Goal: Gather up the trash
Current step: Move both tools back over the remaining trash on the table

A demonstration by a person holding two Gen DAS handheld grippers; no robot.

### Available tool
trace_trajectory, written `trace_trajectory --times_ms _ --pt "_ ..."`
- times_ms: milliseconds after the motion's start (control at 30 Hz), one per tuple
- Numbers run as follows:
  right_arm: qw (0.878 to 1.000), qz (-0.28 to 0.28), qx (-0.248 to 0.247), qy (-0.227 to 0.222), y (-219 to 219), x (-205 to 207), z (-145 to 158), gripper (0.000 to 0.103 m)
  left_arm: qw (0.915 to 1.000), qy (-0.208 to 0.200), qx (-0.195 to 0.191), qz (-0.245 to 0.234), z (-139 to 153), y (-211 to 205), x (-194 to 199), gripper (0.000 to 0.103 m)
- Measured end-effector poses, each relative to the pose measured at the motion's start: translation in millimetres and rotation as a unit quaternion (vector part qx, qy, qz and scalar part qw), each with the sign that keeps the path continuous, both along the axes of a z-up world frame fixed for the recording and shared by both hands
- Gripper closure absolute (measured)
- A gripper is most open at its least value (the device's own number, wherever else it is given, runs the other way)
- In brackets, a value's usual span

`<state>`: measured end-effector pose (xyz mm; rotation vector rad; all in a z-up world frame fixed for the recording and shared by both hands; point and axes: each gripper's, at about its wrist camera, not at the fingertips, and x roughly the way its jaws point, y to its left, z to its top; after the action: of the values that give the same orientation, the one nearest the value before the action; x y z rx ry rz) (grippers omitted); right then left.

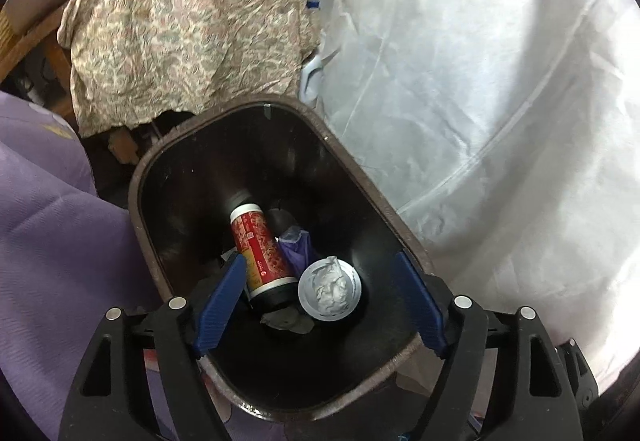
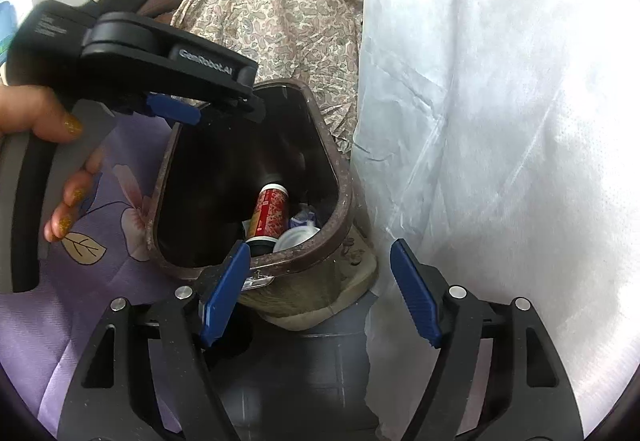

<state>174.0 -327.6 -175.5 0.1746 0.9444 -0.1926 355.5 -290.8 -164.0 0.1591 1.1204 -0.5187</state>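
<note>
Both tongs stood wide apart and held nothing. The left gripper (image 1: 320, 277) hung over the mouth of the dark brown trash bin (image 1: 138, 197), its blue fingers (image 1: 222, 301) spread above the rubbish at the bottom: a red printed can (image 1: 262, 249) lay straight ahead between them, a white foil-lidded cup (image 1: 330, 289) sat just beside it toward the right finger, and a scrap of purple wrapper (image 1: 296, 241) was wedged behind the two. The right gripper (image 2: 320, 253) hovered lower and outside the bin, its left finger across the near rim (image 2: 280, 265) and its right finger off toward the white plastic sheet (image 2: 500, 121). From the right wrist view the left gripper (image 2: 176, 109) appeared above the far rim, a hand (image 2: 60, 145) with glittered nails on its handle. The likeliest trouble was a knock: the bin seemed to lean, and a nudge from either tool on the rim could tip it onto the purple floral cloth (image 2: 100, 209) and spill what was collected. The two tools were also close enough to collide if both moved toward the opening together. Whether more trash remained outside could not be told.
</note>
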Motion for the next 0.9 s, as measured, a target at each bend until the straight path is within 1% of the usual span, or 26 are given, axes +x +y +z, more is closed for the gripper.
trace_trajectory --times_ms 133,267,367,433,533,600,733,833,900 --pt "1.000 0.001 0.003 -0.005 2 -2 6 0.030 0.9998 -0.010 -0.017 -0.009 17 5 -8 0.026" --pt "1.000 0.004 -0.004 -0.012 5 -5 15 0.030 0.9986 -0.032 -0.036 -0.022 40 12 -24 0.025" --pt "1.000 0.007 -0.006 -0.024 9 -7 26 0.030 0.9961 -0.049 -0.068 -0.027 62 28 -39 0.024" --pt "0.999 0.010 -0.010 -0.031 12 -7 34 0.030 0.9944 -0.073 -0.068 -0.032 74 36 -50 0.021" --pt "0.999 0.025 -0.016 -0.043 23 -5 48 0.028 0.9919 -0.102 -0.062 -0.041 89 56 -66 0.021" --pt "0.998 0.035 -0.016 -0.053 30 -4 56 0.026 0.9905 -0.117 -0.063 -0.037 99 76 -75 0.021" --pt "0.996 0.060 -0.016 -0.071 50 2 72 0.026 0.9854 -0.152 -0.074 -0.017 119 124 -94 0.019" --pt "0.993 0.081 -0.016 -0.080 64 7 81 0.026 0.9819 -0.173 -0.077 0.016 130 172 -106 0.018" --pt "0.991 0.097 -0.019 -0.086 77 11 87 0.026 0.9787 -0.185 -0.074 0.050 138 206 -113 0.018"
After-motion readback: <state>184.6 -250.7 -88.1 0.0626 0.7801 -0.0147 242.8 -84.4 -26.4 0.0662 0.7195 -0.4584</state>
